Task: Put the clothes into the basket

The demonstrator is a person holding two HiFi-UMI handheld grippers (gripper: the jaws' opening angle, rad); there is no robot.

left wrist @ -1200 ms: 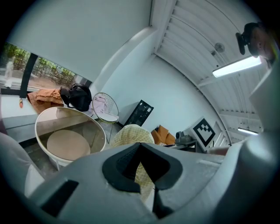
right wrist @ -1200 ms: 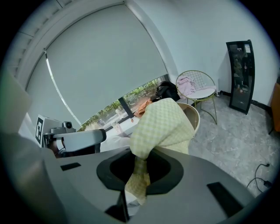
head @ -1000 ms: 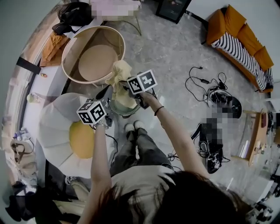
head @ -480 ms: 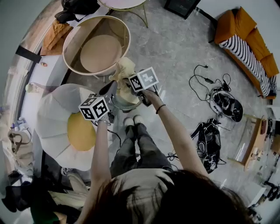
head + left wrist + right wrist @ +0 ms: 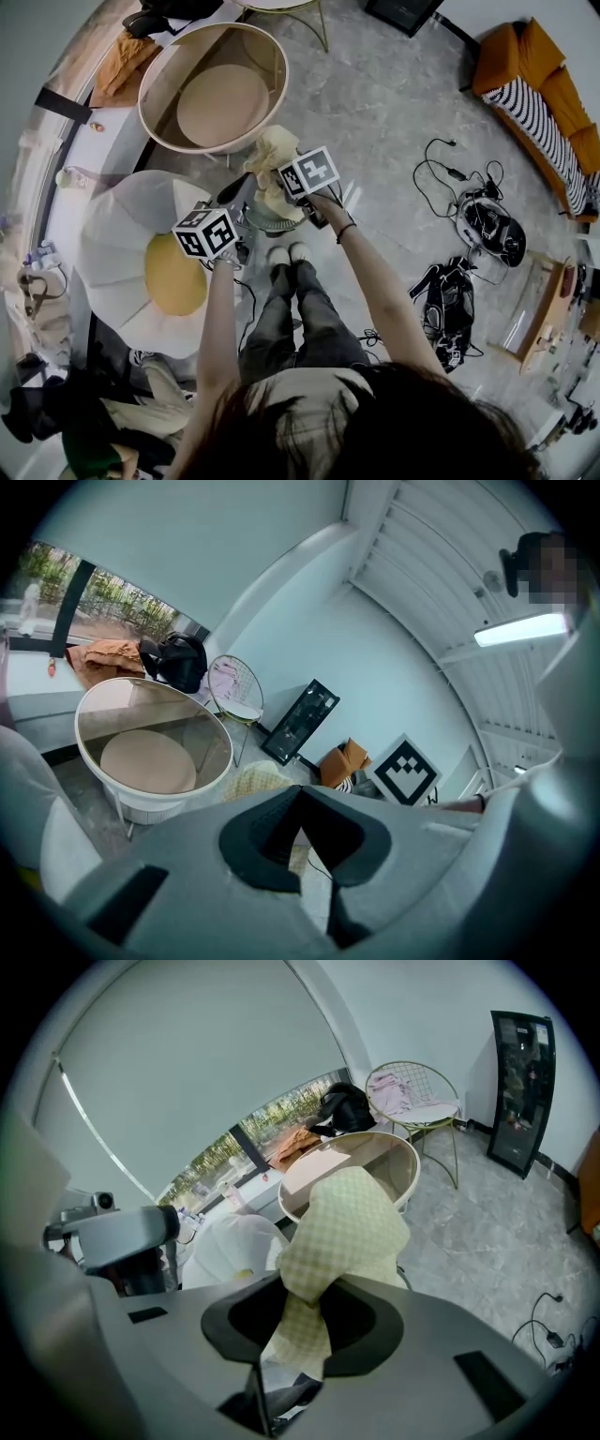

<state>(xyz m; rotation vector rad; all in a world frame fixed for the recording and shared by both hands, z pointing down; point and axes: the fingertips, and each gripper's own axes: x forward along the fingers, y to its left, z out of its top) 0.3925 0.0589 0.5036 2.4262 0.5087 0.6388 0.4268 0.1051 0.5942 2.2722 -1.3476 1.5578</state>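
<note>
Looking down, I saw my left gripper (image 5: 298,797) clenched on nothing. My right gripper (image 5: 302,1321) pinched a yellow checked cloth (image 5: 342,1227), its jaws just easing apart. The cloth hung over the grey basket (image 5: 251,221) on the floor. Beyond stood a round table (image 5: 220,98).
</note>
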